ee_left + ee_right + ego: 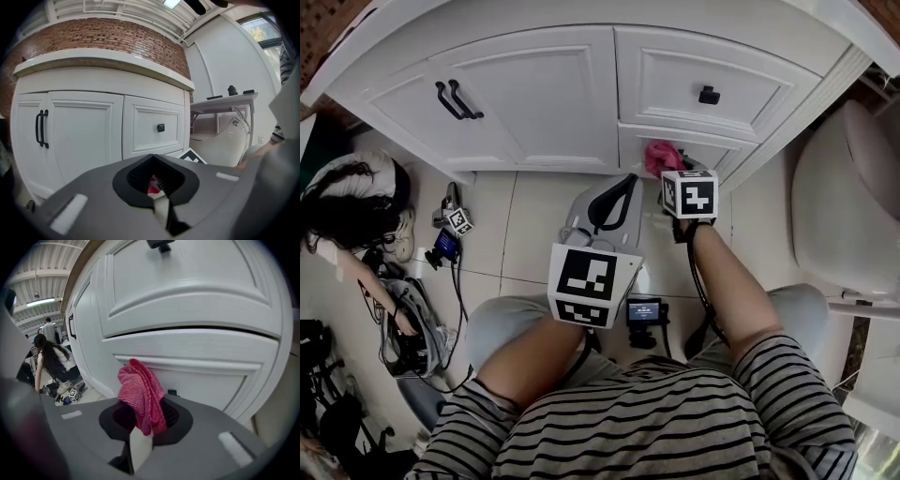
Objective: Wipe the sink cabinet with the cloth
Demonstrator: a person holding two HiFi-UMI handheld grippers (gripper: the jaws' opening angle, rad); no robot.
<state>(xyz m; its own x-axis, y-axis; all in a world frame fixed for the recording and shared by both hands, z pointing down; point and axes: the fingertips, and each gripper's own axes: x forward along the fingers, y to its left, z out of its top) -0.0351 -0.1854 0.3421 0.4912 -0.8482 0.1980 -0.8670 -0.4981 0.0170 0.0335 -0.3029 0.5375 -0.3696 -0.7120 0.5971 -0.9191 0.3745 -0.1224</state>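
Left gripper [617,192], right gripper [667,172] (one pink cloth [140,397] in it), one sink cabinet [534,103]

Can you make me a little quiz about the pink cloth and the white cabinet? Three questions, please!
1. True or false: the right claw is shut on the pink cloth.
2. Which part of the white cabinet is the cloth closest to? A) the doors B) the lower drawer C) the top drawer
3. Fill the gap: the left claw is shut and holds ____.

Key: 1 true; 2 B; 3 nothing.
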